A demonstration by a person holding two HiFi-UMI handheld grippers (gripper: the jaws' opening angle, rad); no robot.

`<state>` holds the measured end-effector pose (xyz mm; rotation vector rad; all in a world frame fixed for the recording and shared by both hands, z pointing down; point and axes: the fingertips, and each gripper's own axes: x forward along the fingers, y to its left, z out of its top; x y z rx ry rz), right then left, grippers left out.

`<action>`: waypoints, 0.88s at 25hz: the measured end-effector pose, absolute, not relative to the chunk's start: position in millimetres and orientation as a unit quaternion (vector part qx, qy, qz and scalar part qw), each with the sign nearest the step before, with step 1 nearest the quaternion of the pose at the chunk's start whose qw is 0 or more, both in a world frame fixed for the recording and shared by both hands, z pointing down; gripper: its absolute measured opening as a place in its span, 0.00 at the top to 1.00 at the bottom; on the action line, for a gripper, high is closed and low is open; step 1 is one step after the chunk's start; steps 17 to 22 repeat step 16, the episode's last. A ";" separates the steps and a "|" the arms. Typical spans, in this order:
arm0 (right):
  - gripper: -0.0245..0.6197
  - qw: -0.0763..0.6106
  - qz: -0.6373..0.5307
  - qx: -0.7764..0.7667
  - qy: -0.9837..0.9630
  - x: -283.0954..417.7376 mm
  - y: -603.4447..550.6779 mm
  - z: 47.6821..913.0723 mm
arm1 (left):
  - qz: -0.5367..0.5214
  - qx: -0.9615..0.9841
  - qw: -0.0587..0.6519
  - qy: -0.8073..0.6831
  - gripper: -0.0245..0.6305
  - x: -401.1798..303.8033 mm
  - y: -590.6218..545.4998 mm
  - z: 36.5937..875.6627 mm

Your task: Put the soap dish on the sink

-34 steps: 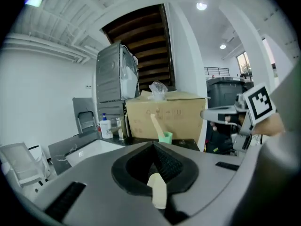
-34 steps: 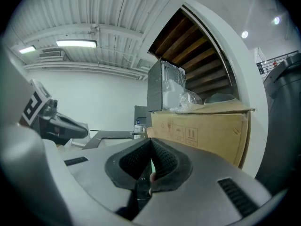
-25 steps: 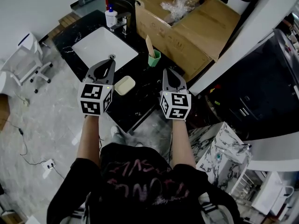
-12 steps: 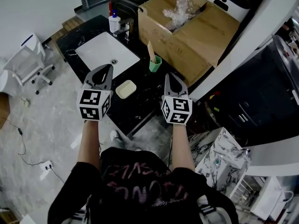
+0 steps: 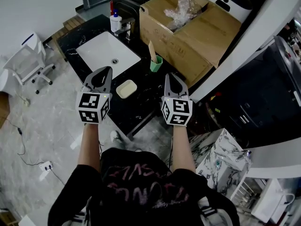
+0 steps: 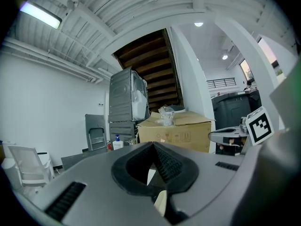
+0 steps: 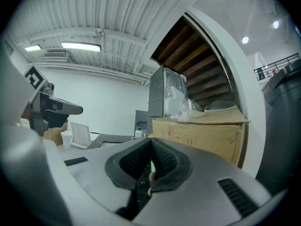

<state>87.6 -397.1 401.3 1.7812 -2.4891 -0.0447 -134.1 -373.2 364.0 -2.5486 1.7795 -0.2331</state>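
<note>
Here, the soap dish (image 5: 126, 89) is a shallow, pale cream rounded rectangle. It lies flat on the black marbled counter (image 5: 142, 103), near the front right corner of the white sink basin (image 5: 101, 51) but not touching it. From the head view it sits between your two tools, a little ahead of them.

Your left tool (image 5: 109, 68) is clenched, its ribbed pads meeting at the tip with nothing between them. Your right tool (image 5: 167, 76) is clenched and empty in the same way. Both hover over the front edge of the counter, well apart from each other, and neither touches the dish.

Behind the basin are a faucet (image 5: 124, 29) and a white pump bottle (image 5: 114, 21). A green cup (image 5: 155, 62) holding a flat wooden stick stands right of the basin, beyond the dish. Just past the cup sits a large open cardboard box (image 5: 193, 34) with crumpled clear plastic inside. The floor (image 5: 42, 126) is pale marbled tile, and a white chair (image 5: 26, 62) stands to the left.

Each marker cube hides the hand behind it. In both gripper views the tool body covers the counter and the dish. A pale sliver shows through the opening below the left pads, but you cannot tell what it is.
</note>
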 end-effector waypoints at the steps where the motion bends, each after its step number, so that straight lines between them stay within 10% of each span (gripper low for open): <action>1: 0.94 0.041 -0.015 0.581 -0.813 88.2 -396.9 400.8 | -0.075 -0.817 0.012 0.572 0.94 -134.9 -372.8 365.3; 22: 0.94 0.040 -0.016 0.585 -0.810 94.3 -393.1 400.1 | -0.059 -0.816 0.011 0.576 0.94 -136.5 -366.0 364.4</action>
